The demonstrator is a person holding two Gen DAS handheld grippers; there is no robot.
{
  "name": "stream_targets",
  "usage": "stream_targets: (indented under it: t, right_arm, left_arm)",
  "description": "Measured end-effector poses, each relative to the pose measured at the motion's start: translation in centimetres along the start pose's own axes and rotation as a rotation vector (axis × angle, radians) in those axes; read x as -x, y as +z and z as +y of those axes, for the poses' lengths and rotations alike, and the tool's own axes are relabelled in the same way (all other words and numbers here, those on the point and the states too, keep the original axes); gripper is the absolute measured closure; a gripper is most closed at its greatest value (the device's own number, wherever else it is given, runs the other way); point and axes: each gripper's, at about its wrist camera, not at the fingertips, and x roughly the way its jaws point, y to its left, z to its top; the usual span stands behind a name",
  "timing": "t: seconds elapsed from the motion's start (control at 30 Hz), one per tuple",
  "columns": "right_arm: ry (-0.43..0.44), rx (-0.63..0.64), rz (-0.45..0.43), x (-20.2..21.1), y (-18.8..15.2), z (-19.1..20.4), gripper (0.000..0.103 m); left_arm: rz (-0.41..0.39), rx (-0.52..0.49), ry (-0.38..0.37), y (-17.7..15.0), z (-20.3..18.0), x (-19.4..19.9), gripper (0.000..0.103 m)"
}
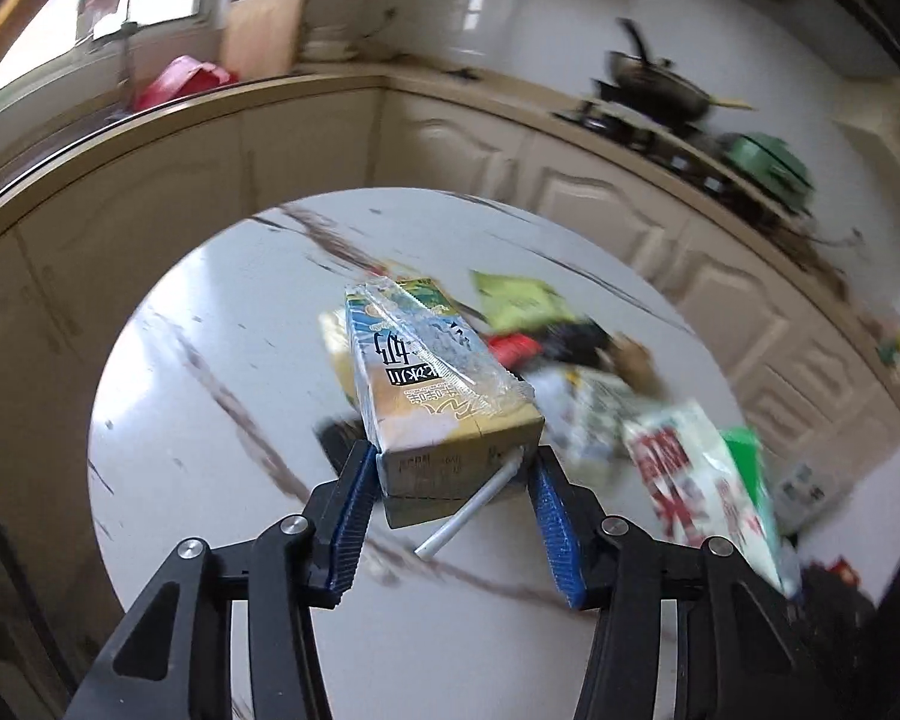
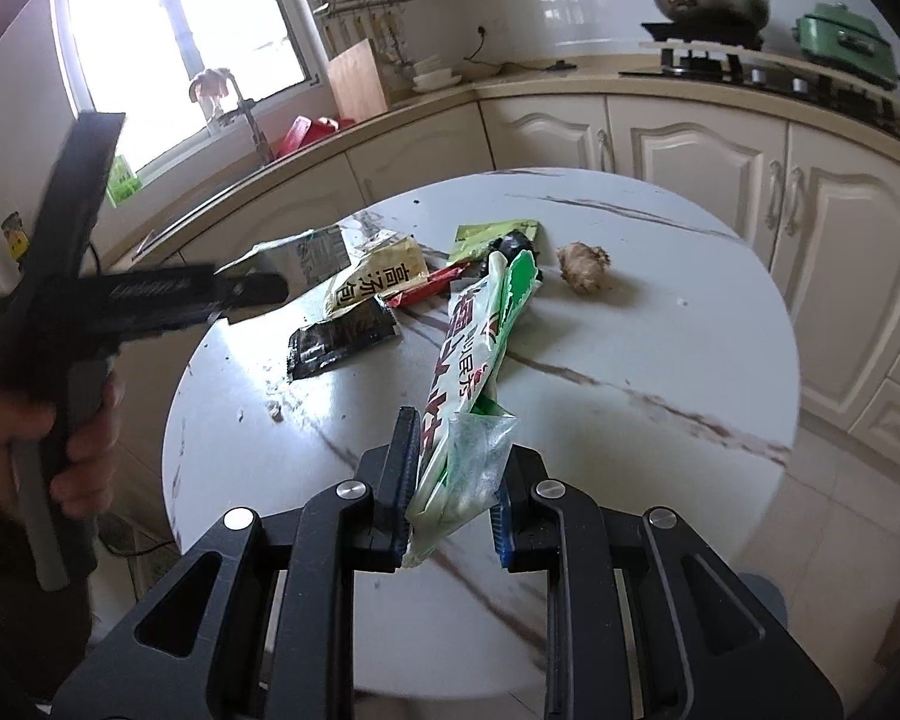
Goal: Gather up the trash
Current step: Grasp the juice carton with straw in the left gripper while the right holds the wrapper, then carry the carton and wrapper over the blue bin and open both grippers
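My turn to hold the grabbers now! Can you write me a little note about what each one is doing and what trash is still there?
Left tool: shut on the milk carton, lifted above the round table; its straw sticks out below.
Right tool: shut on the long white and green snack bag, also lifted.
Still on the table: yellow packet, black packet, red wrapper, green packet and a brown lump like ginger.
Done: two pieces picked up. Left: drop both in the bin, which isn't in view, then collect the rest.
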Motion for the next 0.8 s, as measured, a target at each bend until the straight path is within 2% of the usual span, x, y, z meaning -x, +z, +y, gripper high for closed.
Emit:
stream_targets:
  t: [0.23, 0.33, 0.47, 0.6, 0.8]
  right_arm:
    - [0.011, -0.086, -0.032, 2.3, -2.5, -2.5, 0.083]
    - [0.019, -0.118, -0.054, 3.2, -3.3, -3.5, 0.083]
    - [0.032, -0.158, -0.077, 4.6, -4.1, -4.9, 0.083]
    - [0.042, -0.19, -0.084, 5.3, -4.6, -6.2, 0.083]
    - [0.061, -0.19, -0.073, 4.6, -5.2, -6.5, 0.083]
  left_arm:
    - [-0.026, -0.104, -0.06, -5.9, -1.9, 2.8, 0.056]
    - [-0.054, -0.149, -0.055, -7.7, -1.9, 3.3, 0.056]
    - [-0.033, -0.179, -0.086, -11.1, -3.4, 4.3, 0.056]
    - [0.005, -0.172, -0.077, -12.1, -4.4, 3.3, 0.056]
    - [0.078, -0.111, -0.035, -11.3, -5.2, 0.7, 0.05]
